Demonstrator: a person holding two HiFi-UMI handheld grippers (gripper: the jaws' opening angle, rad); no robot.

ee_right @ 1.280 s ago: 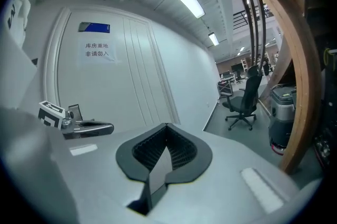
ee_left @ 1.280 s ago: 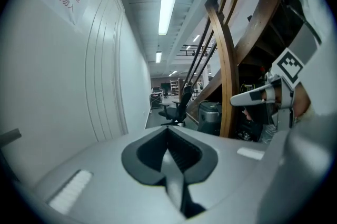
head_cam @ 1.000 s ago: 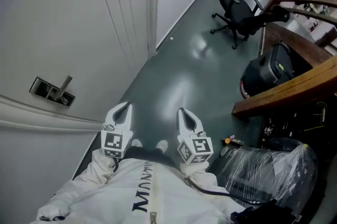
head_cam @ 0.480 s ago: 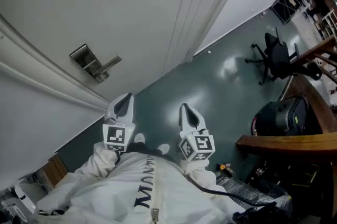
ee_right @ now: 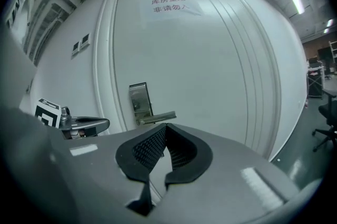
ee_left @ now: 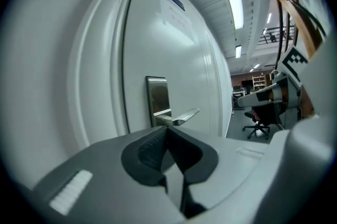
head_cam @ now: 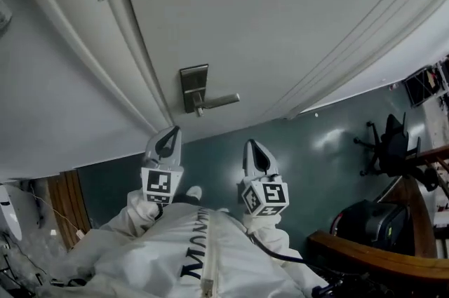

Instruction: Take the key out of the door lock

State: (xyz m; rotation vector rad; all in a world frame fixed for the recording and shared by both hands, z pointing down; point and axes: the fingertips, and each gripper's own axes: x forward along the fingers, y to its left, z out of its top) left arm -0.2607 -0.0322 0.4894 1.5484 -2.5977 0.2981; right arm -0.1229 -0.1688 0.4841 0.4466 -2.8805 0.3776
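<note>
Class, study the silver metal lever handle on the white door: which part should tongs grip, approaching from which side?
Grip the silver metal lever handle near its free end, away from the steel lock plate. It is a slim horizontal bar standing off the white door, so come straight on from the front, jaws above and below.

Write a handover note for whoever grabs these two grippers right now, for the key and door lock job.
Left gripper: shut, empty, short of the white door.
Right gripper: shut, empty, level with it.
Lock plate with lever handle sits on the door ahead of both; I cannot make out the key.
Done: nothing yet. Left: reach the lock plate, grip the key, pull it out.
</note>
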